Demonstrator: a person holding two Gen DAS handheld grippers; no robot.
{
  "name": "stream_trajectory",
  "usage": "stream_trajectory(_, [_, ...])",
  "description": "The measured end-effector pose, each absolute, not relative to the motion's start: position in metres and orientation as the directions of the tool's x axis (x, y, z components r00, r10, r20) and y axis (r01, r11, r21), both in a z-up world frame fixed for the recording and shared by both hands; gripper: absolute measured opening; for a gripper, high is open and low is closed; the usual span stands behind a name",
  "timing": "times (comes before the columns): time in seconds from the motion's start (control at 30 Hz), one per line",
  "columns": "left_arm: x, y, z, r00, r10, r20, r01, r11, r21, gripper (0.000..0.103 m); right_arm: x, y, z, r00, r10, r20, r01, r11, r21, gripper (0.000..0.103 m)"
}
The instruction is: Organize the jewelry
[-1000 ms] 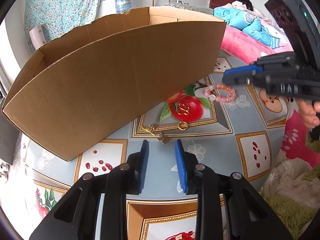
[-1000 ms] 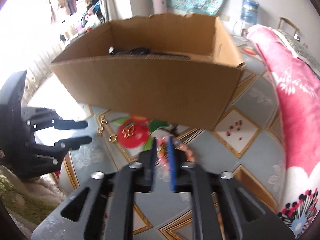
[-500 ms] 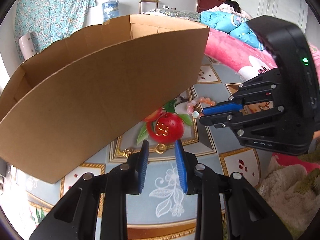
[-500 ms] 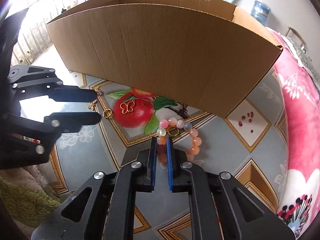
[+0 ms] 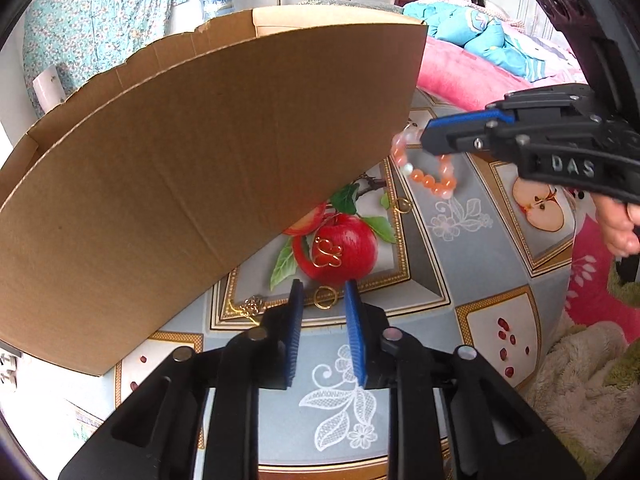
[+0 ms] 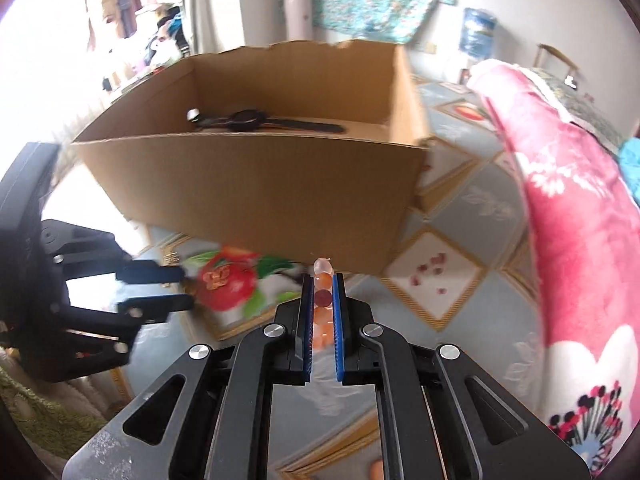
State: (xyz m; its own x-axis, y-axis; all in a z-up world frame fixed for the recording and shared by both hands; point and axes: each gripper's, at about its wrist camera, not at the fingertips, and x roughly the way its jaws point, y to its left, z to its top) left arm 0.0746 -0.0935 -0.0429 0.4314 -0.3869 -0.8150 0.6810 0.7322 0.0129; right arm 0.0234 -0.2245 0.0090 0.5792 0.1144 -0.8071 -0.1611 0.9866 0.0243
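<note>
Left wrist view: the left gripper hangs over the patterned tablecloth, its jaws apart and just closing in, a small gold ring lying on the cloth between the tips, not pinched. A gold butterfly charm rests on the printed apple. The right gripper holds a bead bracelet dangling clear of the cloth beside the cardboard box.

Right wrist view: the right gripper is clamped on the bracelet; a black watch lies inside the box
</note>
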Motion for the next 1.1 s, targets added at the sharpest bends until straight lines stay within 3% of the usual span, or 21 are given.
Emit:
stream_trajectory(0.17, [0.076,-0.099,-0.043,0.433,-0.368,-0.823,0.676,0.737,0.026,0.013,0.023,-0.231,-0.003,0.568,-0.026,-0.823,-0.14,0.982,-0.127,0.007])
stream_trajectory(0.3, [0.076,-0.101,-0.042,0.433,-0.364,-0.825,0.677,0.736,0.031,0.012,0.02,-0.228,-0.014,0.527,-0.047,-0.849,-0.146,0.978,-0.145,0.007])
stream_trajectory(0.47, [0.076,-0.102,-0.042,0.433,-0.367,-0.823,0.678,0.735,0.029,0.011,0.014,-0.234,-0.004,0.556,-0.019,-0.831,-0.105,0.99,-0.093,0.015])
stream_trajectory(0.77, [0.073,-0.097,-0.043,0.433,-0.372,-0.821,0.676,0.737,0.022,0.01,0.014,-0.232,0.001,0.503,0.25,-0.828,-0.175,0.967,0.185,0.017])
stream_trajectory(1.1, [0.073,-0.097,-0.043,0.431,-0.376,-0.821,0.677,0.736,0.018,0.011,0.022,-0.221,-0.019,0.463,0.144,-0.875,-0.136,0.987,0.09,0.017])
